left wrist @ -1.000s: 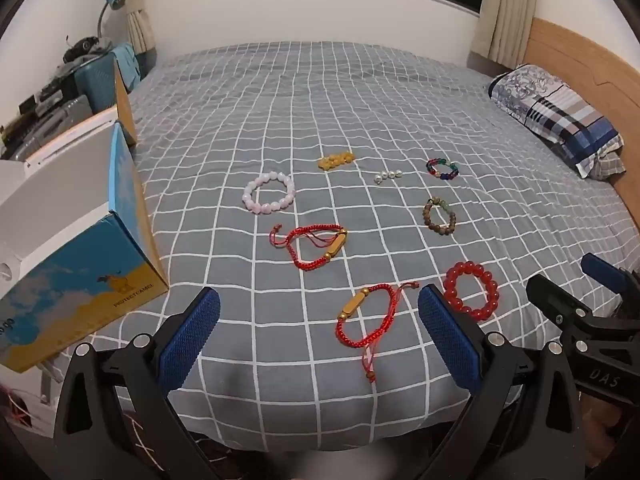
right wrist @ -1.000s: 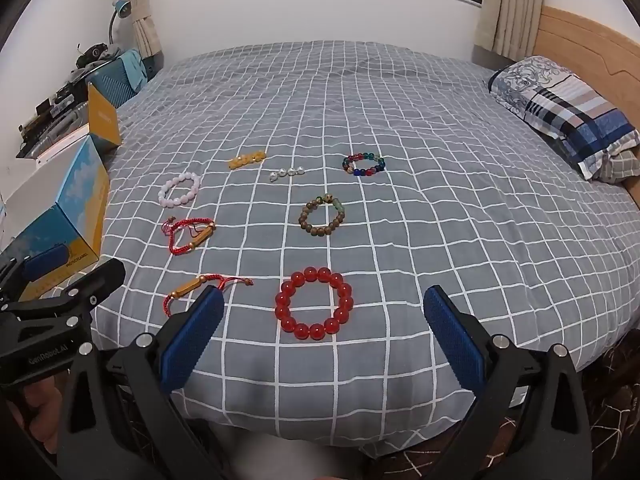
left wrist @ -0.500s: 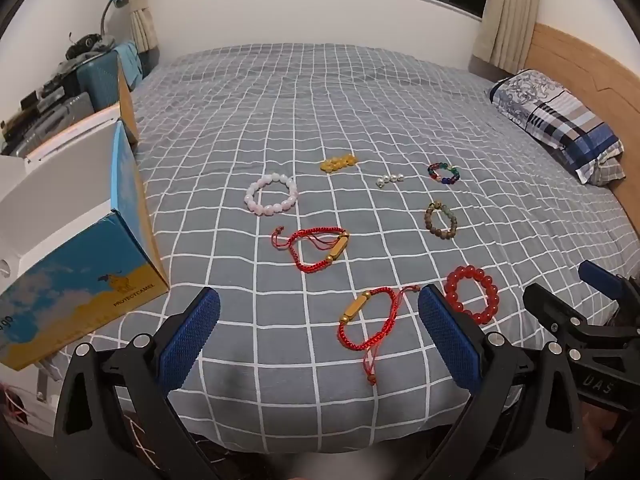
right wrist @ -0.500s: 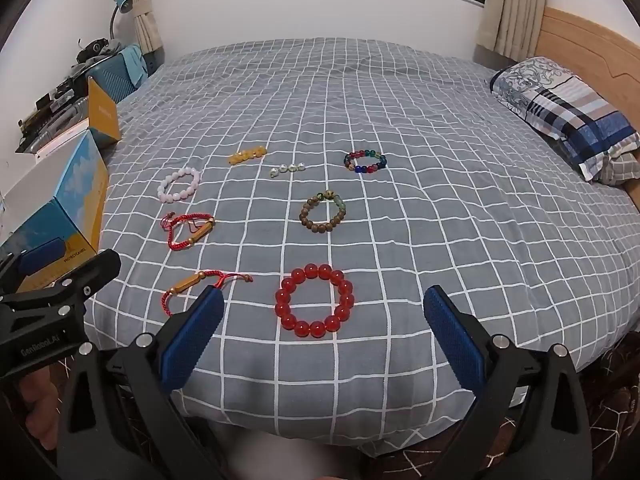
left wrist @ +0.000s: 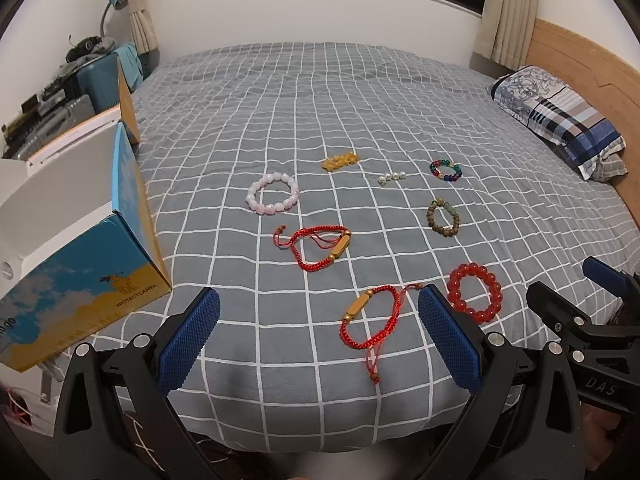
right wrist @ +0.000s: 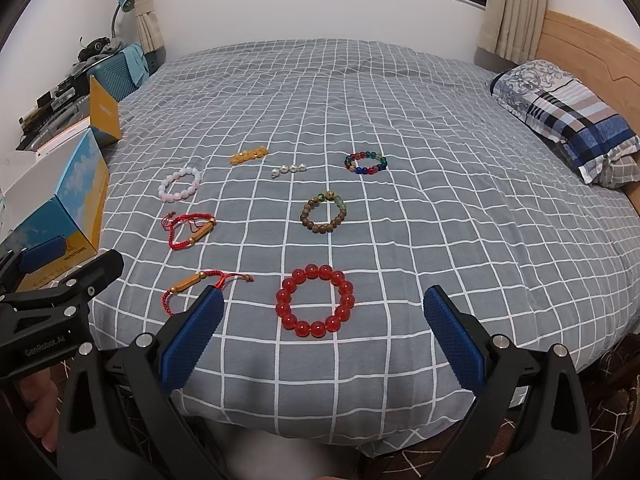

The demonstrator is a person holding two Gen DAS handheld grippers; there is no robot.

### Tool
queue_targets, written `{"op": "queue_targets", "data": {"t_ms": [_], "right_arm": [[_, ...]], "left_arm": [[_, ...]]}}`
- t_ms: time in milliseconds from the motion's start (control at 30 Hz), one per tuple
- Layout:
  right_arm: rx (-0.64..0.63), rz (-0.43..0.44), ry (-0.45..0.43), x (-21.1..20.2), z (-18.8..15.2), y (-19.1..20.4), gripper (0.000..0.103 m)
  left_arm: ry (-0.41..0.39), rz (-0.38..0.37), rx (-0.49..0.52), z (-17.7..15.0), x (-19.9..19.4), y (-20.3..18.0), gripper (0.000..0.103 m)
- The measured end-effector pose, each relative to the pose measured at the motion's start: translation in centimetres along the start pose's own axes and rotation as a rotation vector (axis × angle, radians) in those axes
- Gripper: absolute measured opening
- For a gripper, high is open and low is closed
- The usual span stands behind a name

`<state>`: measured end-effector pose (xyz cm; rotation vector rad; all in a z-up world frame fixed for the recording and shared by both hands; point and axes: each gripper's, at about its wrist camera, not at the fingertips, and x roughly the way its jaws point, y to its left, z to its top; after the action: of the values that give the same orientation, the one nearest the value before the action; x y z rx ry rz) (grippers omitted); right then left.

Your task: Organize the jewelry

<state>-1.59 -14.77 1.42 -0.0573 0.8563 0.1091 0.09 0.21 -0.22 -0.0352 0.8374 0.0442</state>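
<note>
Both views have crept nearer the bed; I hold left gripper and right gripper spread, empty; red cord bracelet may snag

Eight pieces of jewelry lie apart on the grey checked bedspread, in rows running away from the near edge.

Nearest lie the red cord bracelet with a gold tube at left and the red glass-bead bracelet at right. Behind them lie a second red cord bracelet and the brown wooden-bead bracelet. Farther back, left to right: pink bead bracelet, amber bead cluster, white pearl strand, multicoloured bead bracelet. The open blue-and-yellow cardboard box stands at the left edge; the patterned pillow lies far right.
</note>
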Motion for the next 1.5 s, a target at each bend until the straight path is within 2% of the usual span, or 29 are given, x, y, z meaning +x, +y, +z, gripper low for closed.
{"op": "queue_targets", "data": {"t_ms": [1500], "right_arm": [[-0.005,-0.002,-0.001,0.02,-0.04,0.03,0.096]], "left_arm": [[-0.004,-0.003,0.016,0.0,-0.01,-0.5,0.097]]}}
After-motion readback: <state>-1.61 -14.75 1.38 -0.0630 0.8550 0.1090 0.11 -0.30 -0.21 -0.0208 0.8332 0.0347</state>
